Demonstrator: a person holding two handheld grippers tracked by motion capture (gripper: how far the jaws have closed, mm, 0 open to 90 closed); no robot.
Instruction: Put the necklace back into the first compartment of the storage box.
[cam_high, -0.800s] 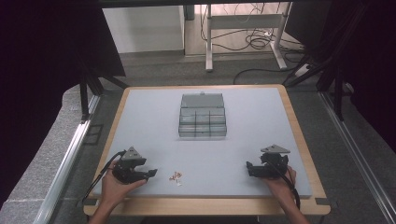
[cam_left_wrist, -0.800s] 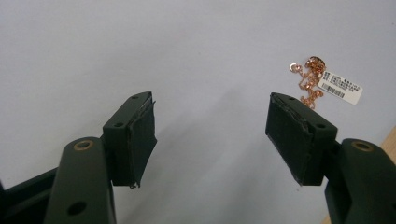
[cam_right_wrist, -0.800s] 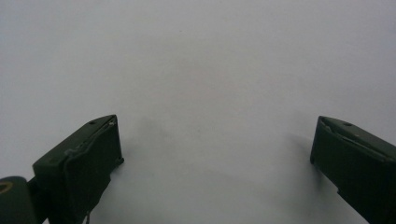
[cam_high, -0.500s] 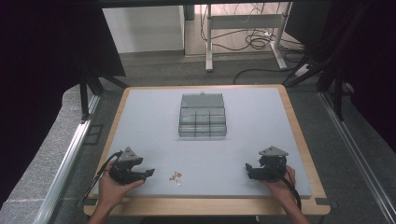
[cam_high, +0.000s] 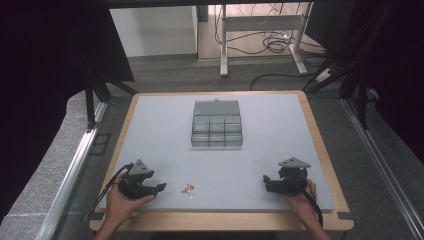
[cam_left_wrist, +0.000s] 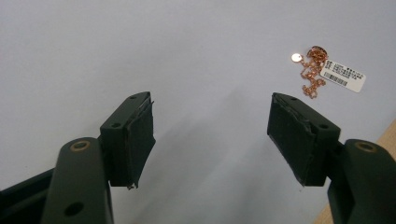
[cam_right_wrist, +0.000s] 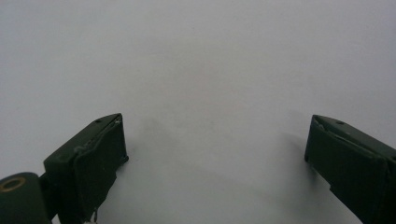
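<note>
My left gripper (cam_high: 161, 188) sits at the table's (cam_high: 280, 120) near edge toward the left corner, jaws wide and empty; the chain (cam_left_wrist: 312, 70) lies just beyond them, untouched. Right gripper (cam_high: 266, 182) is near the right end of that edge, also wide with nothing in it. Nothing picked yet, so grasp and transfer both remain, likely to the box (cam_high: 216, 124) mid-table. The chain is bunched, its long axis roughly along my left gripper's reach, and its tag (cam_left_wrist: 345, 76) sticks out sideways.
</note>
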